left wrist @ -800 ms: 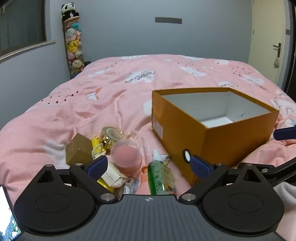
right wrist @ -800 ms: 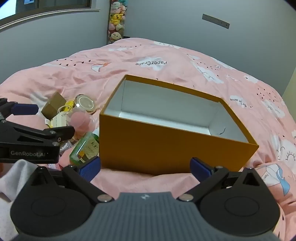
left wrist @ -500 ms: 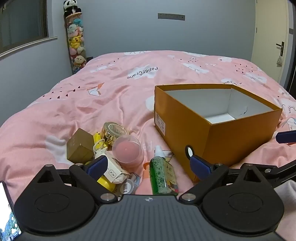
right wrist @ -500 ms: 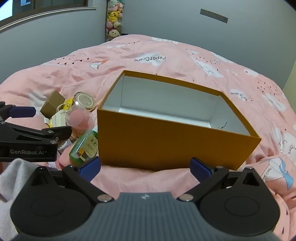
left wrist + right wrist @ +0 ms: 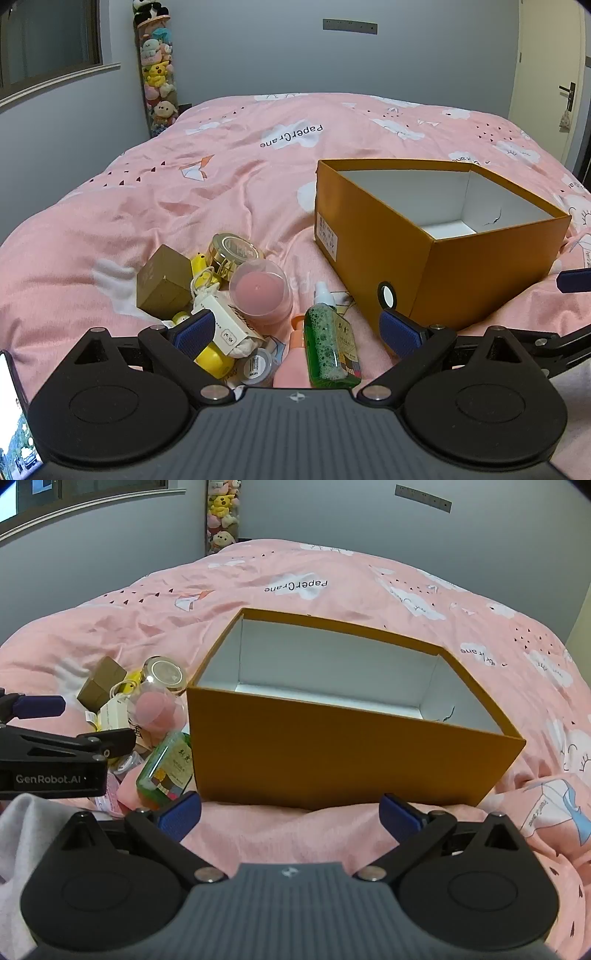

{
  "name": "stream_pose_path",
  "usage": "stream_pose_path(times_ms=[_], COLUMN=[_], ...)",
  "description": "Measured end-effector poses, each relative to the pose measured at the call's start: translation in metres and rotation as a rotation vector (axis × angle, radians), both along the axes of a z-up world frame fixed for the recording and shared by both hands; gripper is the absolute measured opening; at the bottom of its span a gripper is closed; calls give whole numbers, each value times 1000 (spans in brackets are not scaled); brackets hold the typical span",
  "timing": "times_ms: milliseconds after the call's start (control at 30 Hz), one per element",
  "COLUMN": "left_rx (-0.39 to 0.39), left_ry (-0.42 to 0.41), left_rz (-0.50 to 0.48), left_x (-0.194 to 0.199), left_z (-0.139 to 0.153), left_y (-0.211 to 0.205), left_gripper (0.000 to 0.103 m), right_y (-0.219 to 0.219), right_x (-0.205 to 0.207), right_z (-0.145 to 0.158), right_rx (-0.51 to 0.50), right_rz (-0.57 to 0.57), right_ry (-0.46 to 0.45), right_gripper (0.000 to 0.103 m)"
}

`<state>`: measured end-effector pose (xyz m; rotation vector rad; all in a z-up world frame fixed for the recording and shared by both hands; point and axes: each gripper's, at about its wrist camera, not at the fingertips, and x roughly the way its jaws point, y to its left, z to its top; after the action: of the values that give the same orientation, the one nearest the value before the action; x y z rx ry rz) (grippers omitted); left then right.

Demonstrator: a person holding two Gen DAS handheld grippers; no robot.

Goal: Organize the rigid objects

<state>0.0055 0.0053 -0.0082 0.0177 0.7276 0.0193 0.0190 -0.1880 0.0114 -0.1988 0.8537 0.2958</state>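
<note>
Left wrist view: my left gripper (image 5: 297, 330) tilts down over a heap of small items on the pink bedspread (image 5: 229, 192), jaws spread wide, gripping nothing; a green bottle (image 5: 328, 341) and a pink dome jar (image 5: 260, 291) lie between its fingers, untouched. My right gripper (image 5: 290, 812) also angles downward, fully open and empty, facing the near wall of the orange box (image 5: 343, 755), which sits open just right of the heap.
</note>
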Motion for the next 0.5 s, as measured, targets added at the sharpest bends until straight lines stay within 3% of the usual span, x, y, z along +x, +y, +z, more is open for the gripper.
stream_pose_path(times_ms=[500], left_rx=[-5], left_ry=[10], left_rz=[11], left_x=[0], left_z=[0], left_y=[1], left_gripper=[103], right_y=[0], right_x=[1], right_z=[-4], right_rx=[5], right_rz=[-12], right_ry=[23], right_gripper=[100])
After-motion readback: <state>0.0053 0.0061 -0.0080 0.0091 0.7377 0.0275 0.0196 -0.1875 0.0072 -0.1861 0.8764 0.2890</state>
